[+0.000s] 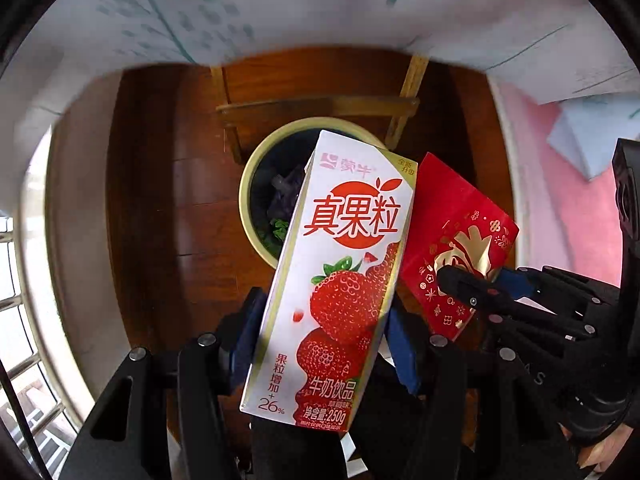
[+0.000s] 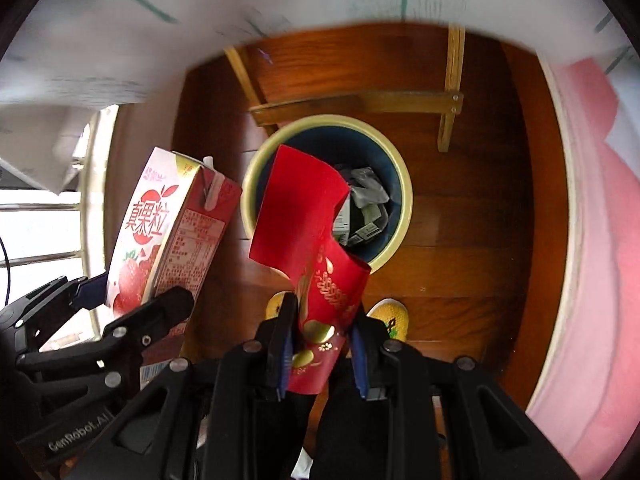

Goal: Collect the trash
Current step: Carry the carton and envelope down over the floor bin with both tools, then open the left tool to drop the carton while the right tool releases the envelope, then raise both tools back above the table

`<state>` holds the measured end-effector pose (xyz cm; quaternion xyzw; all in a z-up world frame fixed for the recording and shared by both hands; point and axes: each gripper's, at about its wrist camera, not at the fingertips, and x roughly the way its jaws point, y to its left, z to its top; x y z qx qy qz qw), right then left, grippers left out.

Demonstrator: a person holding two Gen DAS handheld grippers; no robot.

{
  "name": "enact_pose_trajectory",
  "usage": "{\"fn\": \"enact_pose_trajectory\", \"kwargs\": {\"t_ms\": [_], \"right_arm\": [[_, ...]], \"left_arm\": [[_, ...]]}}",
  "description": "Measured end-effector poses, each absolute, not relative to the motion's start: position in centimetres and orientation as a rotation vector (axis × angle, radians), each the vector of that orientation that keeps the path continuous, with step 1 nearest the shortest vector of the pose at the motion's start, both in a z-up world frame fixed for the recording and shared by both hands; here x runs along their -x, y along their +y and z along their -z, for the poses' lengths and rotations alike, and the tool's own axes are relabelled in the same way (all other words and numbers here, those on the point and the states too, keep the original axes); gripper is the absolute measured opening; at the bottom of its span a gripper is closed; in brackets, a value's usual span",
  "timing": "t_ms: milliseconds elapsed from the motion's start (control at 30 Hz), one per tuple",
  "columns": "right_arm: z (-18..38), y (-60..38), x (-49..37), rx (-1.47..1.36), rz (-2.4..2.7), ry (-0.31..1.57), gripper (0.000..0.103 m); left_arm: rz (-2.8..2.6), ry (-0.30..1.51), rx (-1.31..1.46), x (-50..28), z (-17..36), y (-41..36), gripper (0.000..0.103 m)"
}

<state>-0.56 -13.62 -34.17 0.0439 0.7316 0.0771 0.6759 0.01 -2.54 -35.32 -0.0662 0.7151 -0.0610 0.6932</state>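
Observation:
My left gripper (image 1: 324, 320) is shut on a white strawberry milk carton (image 1: 340, 264) and holds it upright in the air above the floor. The carton also shows in the right wrist view (image 2: 160, 232), with the left gripper (image 2: 132, 296) around it. My right gripper (image 2: 324, 332) is shut on a red envelope with gold print (image 2: 308, 232); the envelope also shows in the left wrist view (image 1: 456, 236). Below both stands a round bin with a cream rim (image 2: 404, 184), also in the left wrist view (image 1: 248, 184), with several pieces of trash inside.
The floor is dark wood (image 2: 472, 240). A wooden frame of slats (image 2: 448, 104) lies behind the bin. A white patterned cloth (image 1: 280, 12) hangs across the top and a pink one (image 2: 592, 240) at right. Two yellow shoes (image 2: 390, 314) show below. A railing (image 1: 16, 300) is at left.

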Motion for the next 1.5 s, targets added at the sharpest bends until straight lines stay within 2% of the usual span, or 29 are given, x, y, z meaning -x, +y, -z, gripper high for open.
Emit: {"fn": "enact_pose_trajectory", "kwargs": {"t_ms": [333,500,600,667,733,833,1033,1067,1100,1167,1500], "right_arm": [[41.3,-15.0,-0.8,-0.161,-0.101,1.657,0.025],[42.8,-15.3,-1.5,-0.229,-0.102,1.655,0.032],[43.2,-15.6,-1.8,-0.260,-0.087,1.658,0.038],[43.2,-15.9,-1.8,-0.263,-0.071,1.649,0.043],[43.3,-16.1,-1.8,-0.270,-0.068,1.645,0.044],[43.0,-16.2,-1.6,-0.265,-0.073,1.641,0.044],[42.0,-16.1,-1.6,-0.275,-0.079,1.620,0.044],[41.8,-16.1,-1.7,-0.282,-0.083,1.613,0.048],[41.6,-16.1,-1.8,-0.282,-0.084,1.607,0.057],[40.8,-15.9,-2.0,-0.271,-0.083,1.588,0.060],[36.4,-15.7,-1.7,-0.261,-0.107,1.554,0.060]], "left_arm": [[0.115,1.588,0.138,-3.0,42.4,-1.6,0.056],[0.113,1.578,0.186,-4.0,44.4,-1.1,0.056],[0.088,1.587,0.180,-4.6,44.8,-1.0,0.065],[0.068,1.585,0.177,-4.8,44.9,-0.8,0.076],[0.057,1.579,0.182,-4.5,44.6,-0.3,0.083],[0.040,1.568,0.161,-4.4,44.3,0.0,0.086],[0.015,1.532,0.146,-3.9,42.2,0.4,0.086],[0.013,1.527,0.147,-3.8,41.8,0.5,0.086],[0.011,1.520,0.147,-3.6,41.3,0.5,0.086],[0.003,1.508,0.148,-3.5,40.6,0.8,0.087],[-0.018,1.457,0.150,-3.4,35.1,1.9,0.087]]}}
